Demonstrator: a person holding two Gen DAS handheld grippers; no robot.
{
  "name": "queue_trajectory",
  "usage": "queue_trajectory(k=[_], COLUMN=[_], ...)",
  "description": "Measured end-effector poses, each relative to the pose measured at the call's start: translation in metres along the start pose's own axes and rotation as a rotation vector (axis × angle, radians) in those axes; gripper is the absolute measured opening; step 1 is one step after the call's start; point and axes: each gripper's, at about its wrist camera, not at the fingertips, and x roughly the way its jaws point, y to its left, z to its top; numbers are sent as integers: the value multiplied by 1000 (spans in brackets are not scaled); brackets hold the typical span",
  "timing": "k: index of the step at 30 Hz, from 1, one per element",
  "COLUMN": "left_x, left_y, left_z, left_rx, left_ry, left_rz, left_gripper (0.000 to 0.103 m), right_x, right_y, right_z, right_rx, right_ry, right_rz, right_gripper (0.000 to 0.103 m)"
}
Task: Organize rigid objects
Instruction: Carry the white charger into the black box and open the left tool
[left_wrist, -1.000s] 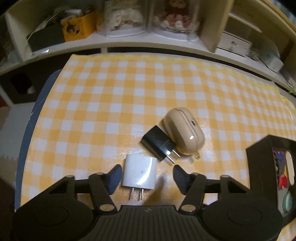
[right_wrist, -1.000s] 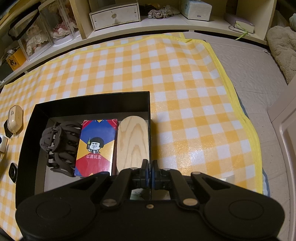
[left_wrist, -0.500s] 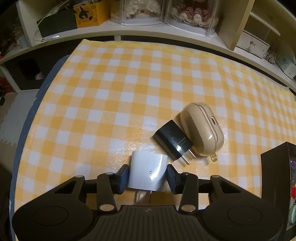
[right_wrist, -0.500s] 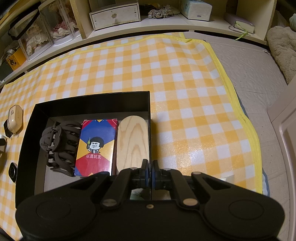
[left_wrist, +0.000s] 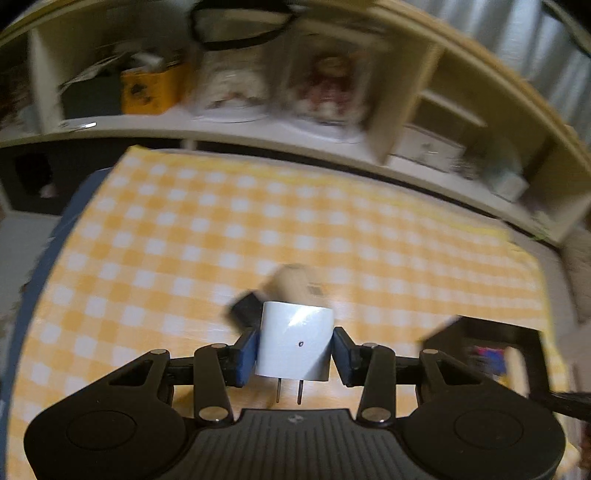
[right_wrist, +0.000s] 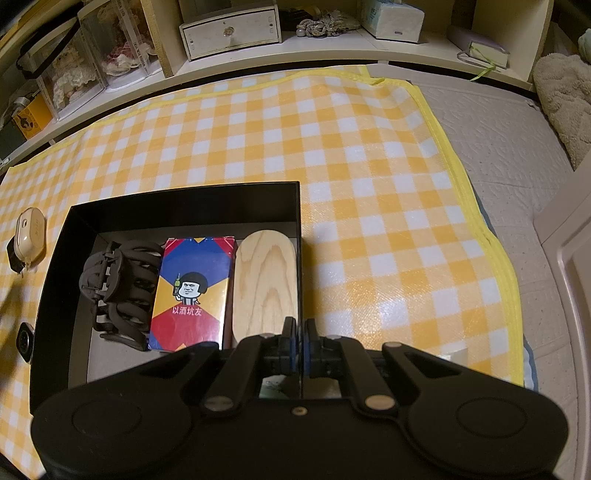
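Note:
My left gripper (left_wrist: 294, 349) is shut on a white plug charger (left_wrist: 295, 339), held above the yellow checked mat with its prongs pointing back at the camera. Beyond it on the mat lie a black charger (left_wrist: 245, 308) and a beige earbud case (left_wrist: 295, 286), both blurred. The black box (right_wrist: 184, 199) holds a dark hair claw (right_wrist: 118, 288), a colourful card pack (right_wrist: 192, 291) and an oval wooden piece (right_wrist: 266, 280). My right gripper (right_wrist: 300, 339) is shut, its pads pinching the box's right wall. The box's corner (left_wrist: 480, 328) shows at the right of the left wrist view.
A small black round object (right_wrist: 25, 341) lies on the mat left of the box. Low shelves (right_wrist: 229, 26) with display cases, a drawer unit and a tissue box run along the far side. The mat's yellow edge (right_wrist: 461, 177) meets a pale textured floor on the right.
The left jaws closed on the white charger and lifted it off the mat, and the view swung up and right. The right gripper and the box stayed put.

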Motion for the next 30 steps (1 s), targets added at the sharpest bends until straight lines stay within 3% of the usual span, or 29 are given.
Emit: queue_trajectory(k=[11, 19, 30], left_x=[-14, 10, 64], left_y=[-100, -159, -190], left_z=[-19, -52, -78], left_rx=[194, 340, 248], left_ry=[35, 134, 278], left_rz=[-232, -274, -302], left_gripper=[45, 45, 44], right_x=[0, 2, 3], right_y=[0, -2, -4], right_z=[-1, -1, -1], right_rx=[0, 0, 5], right_ry=[1, 1, 1], right_rz=[0, 4, 10], right_gripper=[5, 5, 5])
